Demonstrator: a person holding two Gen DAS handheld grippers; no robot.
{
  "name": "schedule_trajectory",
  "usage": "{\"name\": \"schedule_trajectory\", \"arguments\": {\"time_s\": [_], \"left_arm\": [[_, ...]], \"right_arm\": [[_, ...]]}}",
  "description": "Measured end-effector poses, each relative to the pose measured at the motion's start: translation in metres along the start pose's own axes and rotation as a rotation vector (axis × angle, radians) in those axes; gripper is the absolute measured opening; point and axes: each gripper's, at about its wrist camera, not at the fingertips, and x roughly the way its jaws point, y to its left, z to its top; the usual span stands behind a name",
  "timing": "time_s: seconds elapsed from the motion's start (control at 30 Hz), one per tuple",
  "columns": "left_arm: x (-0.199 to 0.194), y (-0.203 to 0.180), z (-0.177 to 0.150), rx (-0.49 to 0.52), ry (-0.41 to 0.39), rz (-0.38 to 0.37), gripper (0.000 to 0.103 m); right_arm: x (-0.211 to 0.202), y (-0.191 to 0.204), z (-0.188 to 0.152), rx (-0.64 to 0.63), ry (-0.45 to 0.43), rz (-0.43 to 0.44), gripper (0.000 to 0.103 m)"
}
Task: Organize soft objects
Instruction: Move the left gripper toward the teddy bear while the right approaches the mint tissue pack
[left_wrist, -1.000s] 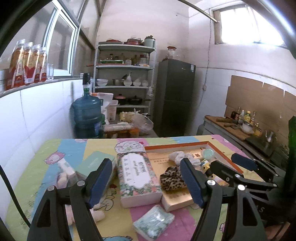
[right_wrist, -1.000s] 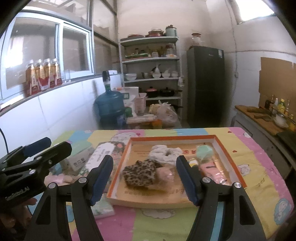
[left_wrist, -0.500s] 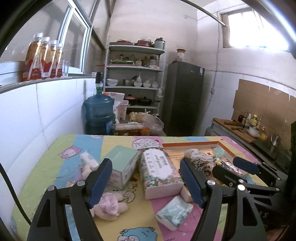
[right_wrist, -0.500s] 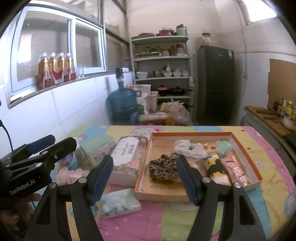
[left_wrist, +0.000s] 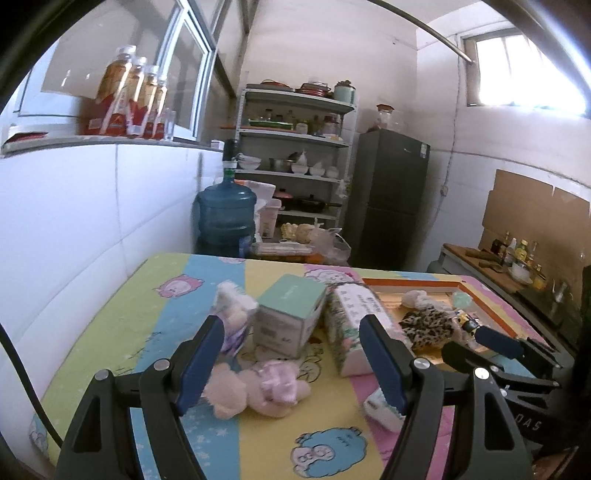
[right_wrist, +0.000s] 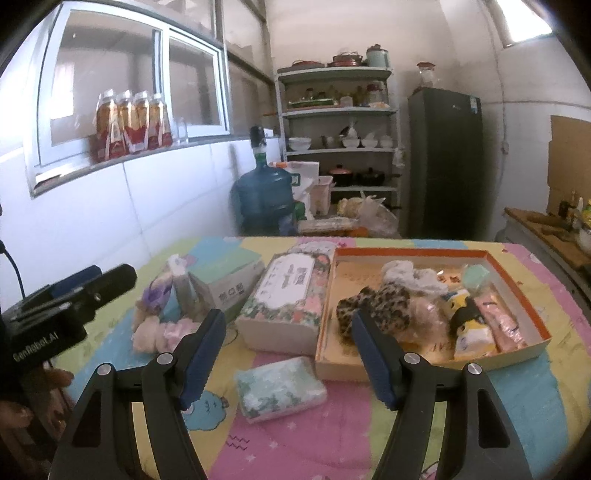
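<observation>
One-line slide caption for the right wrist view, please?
Open right gripper hovers over a tissue pack, beside an orange-rimmed tray holding soft items.

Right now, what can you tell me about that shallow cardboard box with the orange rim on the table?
The shallow cardboard box with the orange rim is an open rectangular tray, white outside with a tan printed floor. It lies flat on the colourful cartoon tablecloth, its left wall close beside the floral tissue box. Inside lie a leopard-print fabric piece, a white fluffy scrunchie, a pale mint round piece and several small packets. Neither gripper touches it.
</observation>
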Motion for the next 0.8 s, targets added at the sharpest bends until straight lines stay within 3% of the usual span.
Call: {"name": "schedule_trajectory", "arguments": {"time_s": [0.5, 0.8], "left_arm": [[0.002, 0.036, -0.040, -0.028, 0.034, -0.005, 0.075], [0.020, 0.059, -0.051, -0.080, 0.083, 0.006, 0.075]], "right_arm": [[0.029, 0.008, -0.041, 0.038, 0.118, 0.009, 0.073], [0.038, 0.013, -0.044, 0.027, 0.126, 0.016, 0.073]]}}
